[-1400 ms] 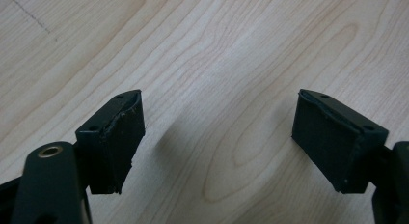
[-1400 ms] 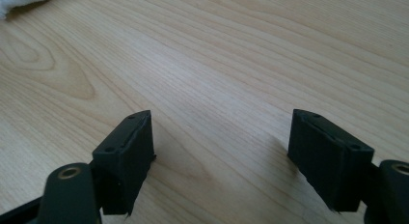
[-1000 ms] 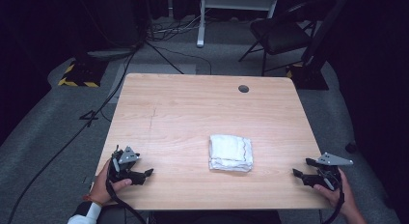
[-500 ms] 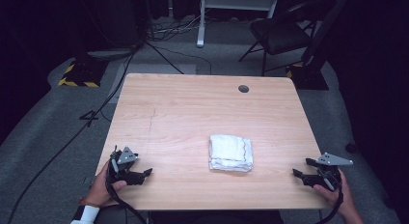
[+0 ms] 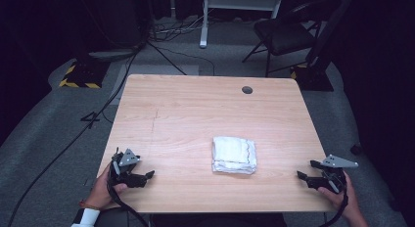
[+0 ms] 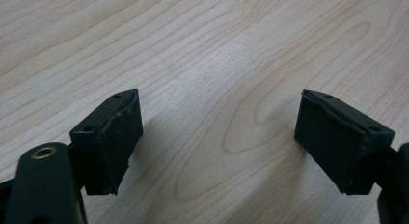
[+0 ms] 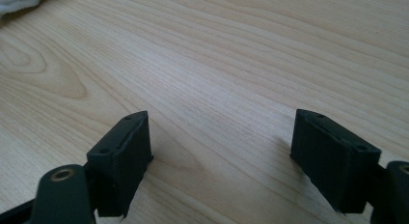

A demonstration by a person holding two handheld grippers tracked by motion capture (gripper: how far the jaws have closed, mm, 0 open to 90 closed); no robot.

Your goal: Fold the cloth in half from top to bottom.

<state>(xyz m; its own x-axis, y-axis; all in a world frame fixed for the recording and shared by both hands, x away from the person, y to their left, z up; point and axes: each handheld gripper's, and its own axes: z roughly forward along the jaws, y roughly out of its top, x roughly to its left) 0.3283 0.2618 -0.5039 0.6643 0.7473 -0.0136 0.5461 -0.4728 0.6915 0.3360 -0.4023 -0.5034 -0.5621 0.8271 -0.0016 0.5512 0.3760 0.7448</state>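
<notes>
1. High view: folded white cloth pad lying flat on pale wooden table, right of centre, same spot as a second ago.
2. Left gripper low at near left corner, jaws wide apart, nothing between; unmoved since earlier frame.
3. Right gripper at near right edge, jaws spread over bare wood, likewise unchanged.
4. Both well apart from cloth.
5. Right gripper view: white cloth corner at top left.

- High view: we look fwd and down from above the near edge onto the whole table.
- Gripper views: we sit low, close to the wood; right one shares the white cloth w/ high view.
</notes>
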